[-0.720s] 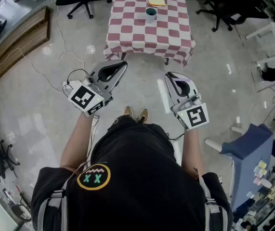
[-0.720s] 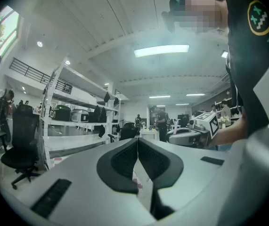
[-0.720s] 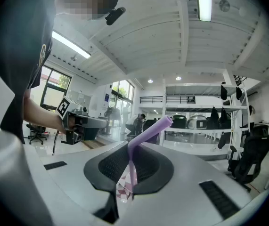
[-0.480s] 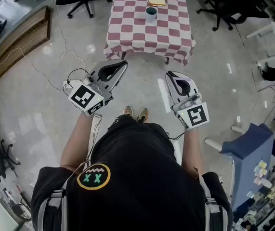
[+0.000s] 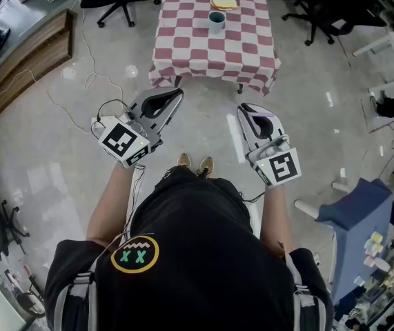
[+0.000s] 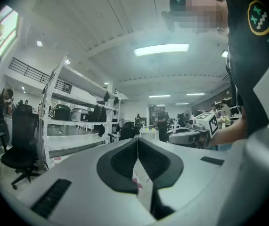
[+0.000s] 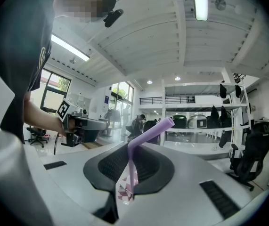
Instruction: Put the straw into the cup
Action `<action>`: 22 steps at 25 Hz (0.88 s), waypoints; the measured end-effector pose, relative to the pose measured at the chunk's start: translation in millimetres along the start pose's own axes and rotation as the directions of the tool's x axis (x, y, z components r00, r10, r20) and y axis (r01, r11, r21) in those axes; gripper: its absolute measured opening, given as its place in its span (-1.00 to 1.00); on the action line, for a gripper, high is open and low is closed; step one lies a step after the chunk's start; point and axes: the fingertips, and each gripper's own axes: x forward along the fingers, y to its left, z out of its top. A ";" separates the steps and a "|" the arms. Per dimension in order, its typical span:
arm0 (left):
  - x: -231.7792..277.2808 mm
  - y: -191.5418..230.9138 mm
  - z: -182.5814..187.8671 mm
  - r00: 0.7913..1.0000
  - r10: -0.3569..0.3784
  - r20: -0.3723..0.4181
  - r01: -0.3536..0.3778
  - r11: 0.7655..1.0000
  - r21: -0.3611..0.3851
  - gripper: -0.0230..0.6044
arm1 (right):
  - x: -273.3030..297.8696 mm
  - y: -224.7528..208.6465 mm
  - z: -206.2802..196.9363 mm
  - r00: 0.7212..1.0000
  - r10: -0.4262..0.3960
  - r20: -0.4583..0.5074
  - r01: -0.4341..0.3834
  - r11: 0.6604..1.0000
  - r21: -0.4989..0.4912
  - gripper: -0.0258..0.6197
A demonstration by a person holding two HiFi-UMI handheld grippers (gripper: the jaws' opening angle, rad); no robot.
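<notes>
Near me: right gripper gripped bent purple straw, jaws narrow on it. Left gripper had jaws pressed together, nothing between. I stood well back from checked table. Cup sat toward its far edge. My read: straw in hand; approach and insertion left.

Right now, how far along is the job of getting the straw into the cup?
Done: the bent purple plastic straw is pinched in the fingers of the right gripper. In hand: it is carried in the air, well short of the red-and-white checked table. Left: reach the dark round cup on that table and drop the straw in.
</notes>
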 end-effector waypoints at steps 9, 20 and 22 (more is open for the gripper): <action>3.3 -2.3 3.5 1.000 0.014 -0.008 -0.014 1.000 0.016 -0.86 | -1.4 -4.0 3.9 1.000 0.007 0.013 -0.007 1.000 -0.006 -0.76; 15.8 -22.1 3.1 0.999 0.052 -0.010 -0.052 0.998 0.029 -0.86 | -20.4 -16.3 3.2 0.998 0.039 0.040 -0.039 0.999 -0.013 -0.76; 17.4 -27.3 0.4 0.998 0.057 -0.010 -0.057 0.998 0.030 -0.86 | -24.6 -18.2 0.1 0.998 0.040 0.041 -0.040 0.999 -0.013 -0.76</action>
